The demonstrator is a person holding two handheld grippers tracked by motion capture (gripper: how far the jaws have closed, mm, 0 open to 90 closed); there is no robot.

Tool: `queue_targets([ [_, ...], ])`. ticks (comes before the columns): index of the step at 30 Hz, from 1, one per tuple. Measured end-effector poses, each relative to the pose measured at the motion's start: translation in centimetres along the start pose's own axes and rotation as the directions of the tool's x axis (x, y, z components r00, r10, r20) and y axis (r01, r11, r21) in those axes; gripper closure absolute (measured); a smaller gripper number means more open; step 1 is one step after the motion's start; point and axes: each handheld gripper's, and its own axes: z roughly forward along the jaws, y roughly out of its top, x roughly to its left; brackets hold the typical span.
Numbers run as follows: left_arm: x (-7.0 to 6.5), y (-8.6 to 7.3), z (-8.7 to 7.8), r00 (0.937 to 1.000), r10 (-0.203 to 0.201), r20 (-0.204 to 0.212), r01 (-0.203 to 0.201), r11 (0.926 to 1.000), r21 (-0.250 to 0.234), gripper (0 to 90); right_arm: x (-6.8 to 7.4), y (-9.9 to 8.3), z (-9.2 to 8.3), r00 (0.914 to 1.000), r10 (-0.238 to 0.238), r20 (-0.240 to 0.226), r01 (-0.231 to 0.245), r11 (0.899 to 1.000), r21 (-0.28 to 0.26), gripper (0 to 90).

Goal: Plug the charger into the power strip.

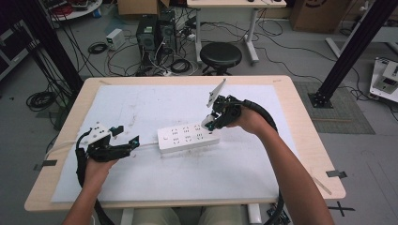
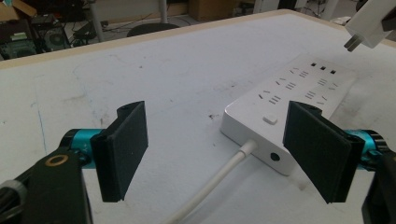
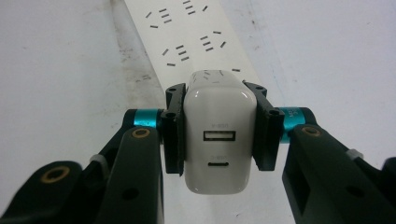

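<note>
A white power strip [image 1: 188,137] with several sockets lies mid-table on a white sheet, its cable running left. My right gripper [image 1: 210,123] is shut on a white USB charger [image 3: 218,135], held just above the strip's right end [image 3: 187,28]; the charger's ports face the camera. In the left gripper view the charger's prongs [image 2: 352,43] hang above the strip [image 2: 289,93]. My left gripper [image 1: 126,138] stands open, level, pointing at the strip's cable end, jaws apart on either side of the cable [image 2: 219,175] with nothing pressed between them.
A white sheet [image 1: 141,103] covers most of the wooden table [image 1: 300,122]. A black stool [image 1: 220,55] stands beyond the far edge, with computer cases and tangled cables on the floor behind. Black frame posts rise at both far corners.
</note>
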Motion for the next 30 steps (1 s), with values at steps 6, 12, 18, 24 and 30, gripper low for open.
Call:
queue_targets([
  [6,0.1,-0.2,0.1,1.0000,-0.003,0.004,0.003,1.0000,0.001,22.2,-0.1,0.2,0.5,1.0000,0.003,-0.009,-0.003,1.000,0.011,63.3],
  [12,0.1,-0.3,0.1,1.0000,0.000,0.005,0.000,1.0000,0.001,22.2,-0.2,0.2,0.6,1.0000,-0.001,-0.010,0.001,1.000,0.013,63.3],
  [18,0.2,-0.4,0.1,1.0000,-0.004,0.004,0.004,1.0000,0.000,22.2,-0.4,0.1,0.9,1.0000,-0.003,0.007,0.003,1.000,0.028,63.3],
  [24,0.2,-0.6,0.1,0.9999,-0.010,0.006,0.010,0.9999,0.001,22.2,-0.5,0.0,1.1,0.9999,0.013,-0.002,-0.013,0.999,0.036,63.3],
  [30,0.1,-0.5,0.2,1.0000,-0.007,0.006,0.007,1.0000,-0.001,22.2,-0.3,-1.3,0.0,0.9963,0.086,-0.005,-0.085,0.995,0.044,63.2],
])
